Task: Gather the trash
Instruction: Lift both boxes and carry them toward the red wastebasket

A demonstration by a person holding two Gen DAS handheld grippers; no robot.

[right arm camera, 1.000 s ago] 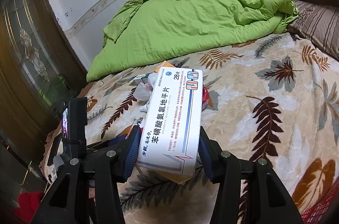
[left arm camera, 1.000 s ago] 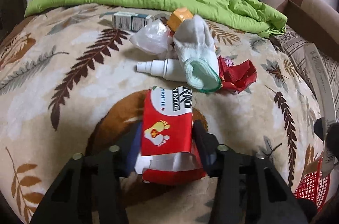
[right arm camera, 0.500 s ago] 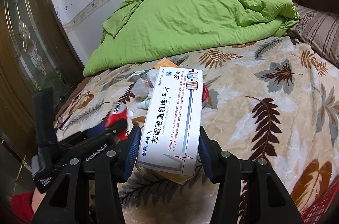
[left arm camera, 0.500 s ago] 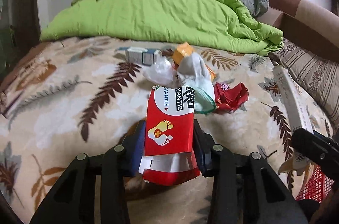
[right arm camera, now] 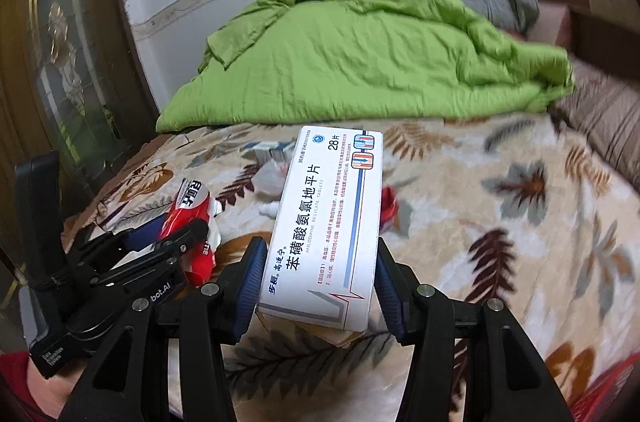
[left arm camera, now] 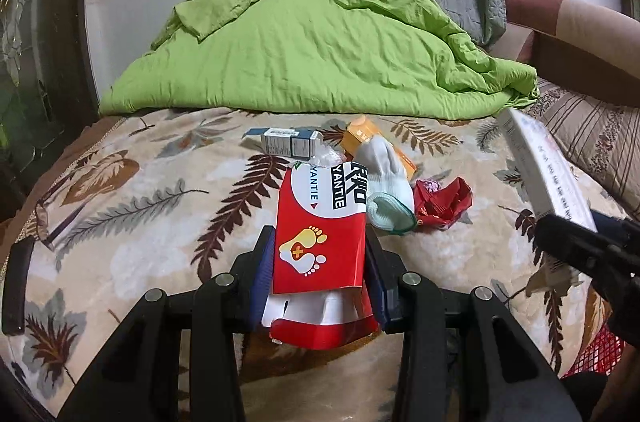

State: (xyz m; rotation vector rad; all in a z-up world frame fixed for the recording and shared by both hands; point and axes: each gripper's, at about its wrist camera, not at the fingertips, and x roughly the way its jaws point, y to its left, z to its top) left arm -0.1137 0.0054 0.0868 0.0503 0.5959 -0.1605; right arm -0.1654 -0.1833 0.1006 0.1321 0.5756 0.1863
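Red packet (left arm camera: pixel 320 242), white box (right arm camera: pixel 328 222), green quilt (left arm camera: pixel 320 54)

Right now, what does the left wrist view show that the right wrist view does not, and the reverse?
Only the left wrist view shows the white sock, the orange box and the crumpled red wrapper.

Only the right wrist view shows the printed face of the white medicine box and the dark wooden door.

Both show the green quilt, the leaf-patterned blanket and the red foot-patch box.
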